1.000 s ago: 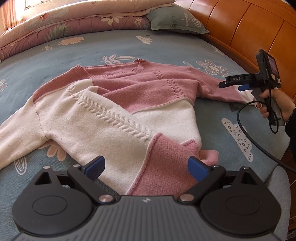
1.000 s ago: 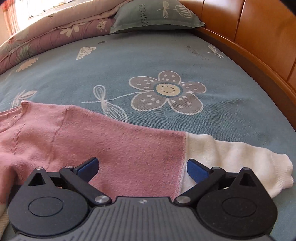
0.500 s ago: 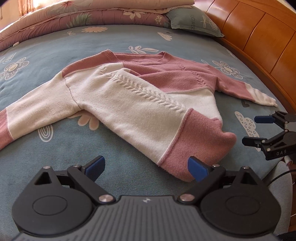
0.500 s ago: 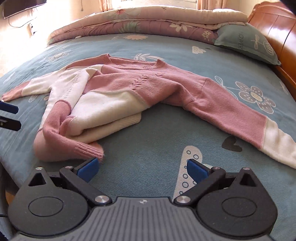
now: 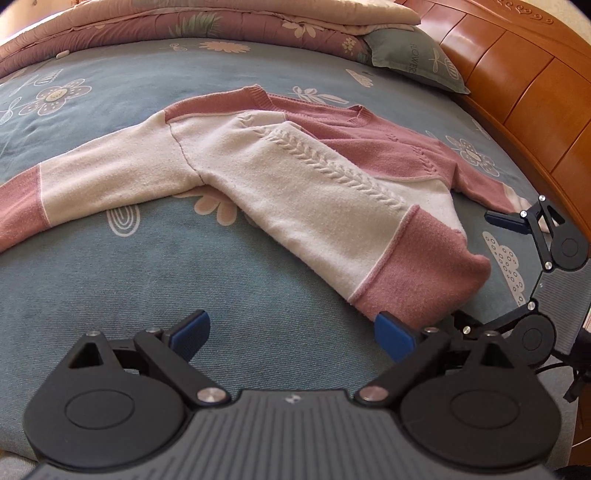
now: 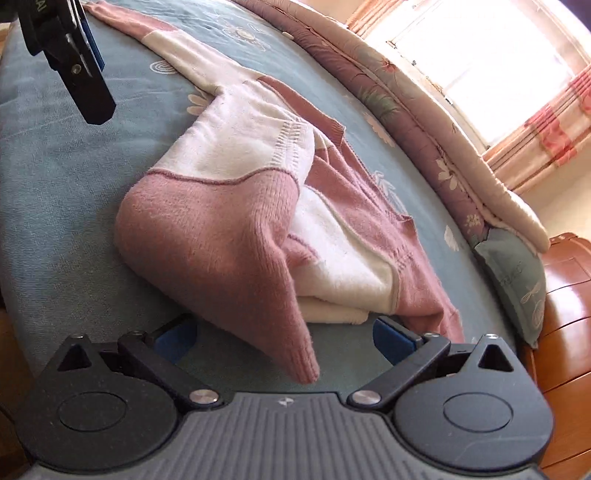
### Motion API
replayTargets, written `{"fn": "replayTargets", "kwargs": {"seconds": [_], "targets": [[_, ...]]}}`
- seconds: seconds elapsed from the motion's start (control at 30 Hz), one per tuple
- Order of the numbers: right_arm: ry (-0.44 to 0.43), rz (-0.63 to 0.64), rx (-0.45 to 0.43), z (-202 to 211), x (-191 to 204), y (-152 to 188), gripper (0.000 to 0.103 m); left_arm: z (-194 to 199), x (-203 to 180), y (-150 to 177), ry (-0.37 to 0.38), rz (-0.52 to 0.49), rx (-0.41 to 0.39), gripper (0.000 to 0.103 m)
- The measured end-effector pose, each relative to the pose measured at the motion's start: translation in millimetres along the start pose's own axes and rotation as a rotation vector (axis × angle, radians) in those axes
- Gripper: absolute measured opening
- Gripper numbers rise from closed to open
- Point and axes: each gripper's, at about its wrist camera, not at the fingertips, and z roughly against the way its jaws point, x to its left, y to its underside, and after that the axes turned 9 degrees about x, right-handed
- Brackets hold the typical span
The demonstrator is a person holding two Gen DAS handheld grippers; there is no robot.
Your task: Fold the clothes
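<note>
**Sweater half-turned on the bed, both grippers empty**

Sweater [image 5: 295, 192] lay spread across the blue flowered bedspread [image 5: 110, 295], its pink-and-cream body doubled over on itself so that the pink hem band [image 6: 207, 236] sat bunched at the near edge. That doubling looked like the first lengthwise fold, with one cream sleeve [image 5: 103, 184] left stretched out flat, probably to be brought in afterwards.

The left gripper [image 5: 291, 334] hung above bare bedspread just short of the hem, fingers spread wide and nothing between them. The right gripper [image 6: 284, 338] was likewise spread and unloaded, low at the hem corner, whose pink tip drooped into the gap without being pinched. Both seemed placed to take the bunched hem from either side and straighten it.

Much stayed unclear. The layers under the fold were hidden, so how neatly the lower half lay could not be judged. The far sleeve's cuff [image 5: 517, 199] was partly covered by the right gripper in the left view. The pillow [image 5: 413, 59] and rolled quilt [image 5: 184, 22] sat well apart, by the wooden headboard [image 5: 517, 92].
</note>
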Motion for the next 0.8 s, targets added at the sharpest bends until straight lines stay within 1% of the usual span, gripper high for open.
{"fn": "replayTargets", "kwargs": {"seconds": [0.1, 0.27, 0.33, 0.4, 0.47, 0.5, 0.6, 0.63, 0.7, 0.8], "targets": [[0.046, 0.02, -0.054, 7, -5, -19, 0.103, 5, 9, -2, -0.002, 0.024, -0.026, 0.096], [0.128, 0.05, -0.176, 21, -6, -50, 0.103, 15, 29, -4, -0.01, 0.077, -0.069, 0.096], [0.131, 0.025, -0.24, 28, -7, -63, 0.103, 19, 38, -4, -0.022, 0.101, -0.084, 0.096], [0.113, -0.024, -0.292, 32, -11, -75, 0.103, 23, 47, -4, -0.037, 0.126, -0.095, 0.096], [0.057, -0.084, -0.316, 36, -17, -85, 0.103, 26, 54, -4, -0.054, 0.147, -0.103, 0.096], [0.0, -0.116, -0.326, 38, -21, -88, 0.103, 28, 57, -4, -0.063, 0.157, -0.106, 0.096], [-0.223, -0.195, -0.345, 48, -28, -87, 0.103, 29, 61, -3, -0.075, 0.168, -0.102, 0.096], [-0.276, -0.211, -0.342, 51, -28, -84, 0.103, 29, 60, -3, -0.076, 0.164, -0.099, 0.096], [-0.316, -0.232, -0.318, 55, -26, -72, 0.103, 28, 57, -3, -0.076, 0.156, -0.092, 0.096], [-0.322, -0.283, -0.26, 58, -28, -42, 0.103, 26, 46, -4, -0.066, 0.125, -0.083, 0.096]]}}
